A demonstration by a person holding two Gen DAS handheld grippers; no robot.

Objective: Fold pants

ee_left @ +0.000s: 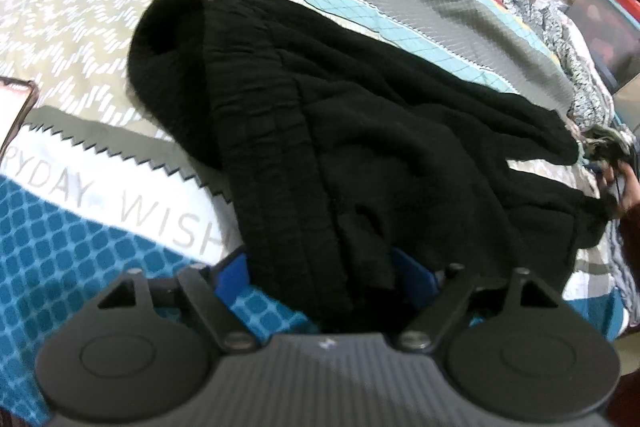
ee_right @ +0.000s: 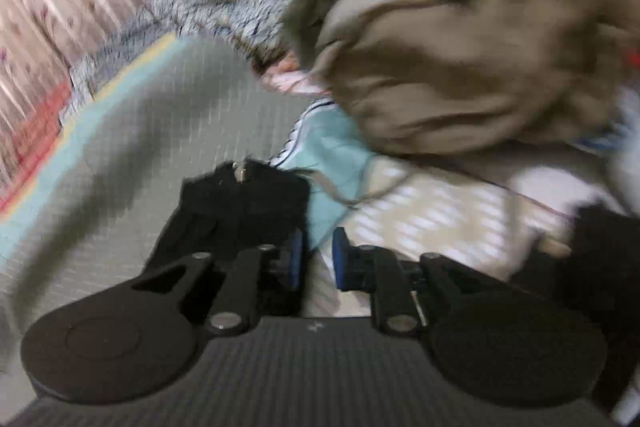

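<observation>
Patterned bedspread (ee_left: 100,39) bears one black pants (ee_left: 360,147) (left jaws apart, right jaws narrow, empty).

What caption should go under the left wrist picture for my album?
Crumpled black fabric pants lie on a patterned teal, grey and white bedspread, one edge between the blue fingers of the left hand-held gripper.

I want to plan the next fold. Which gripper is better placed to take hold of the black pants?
Left. The left gripper has the black pants between its wide fingers. The right gripper has only bedding in its narrow gap.

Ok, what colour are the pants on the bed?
Black pants, seen best from the left wrist view.
</observation>
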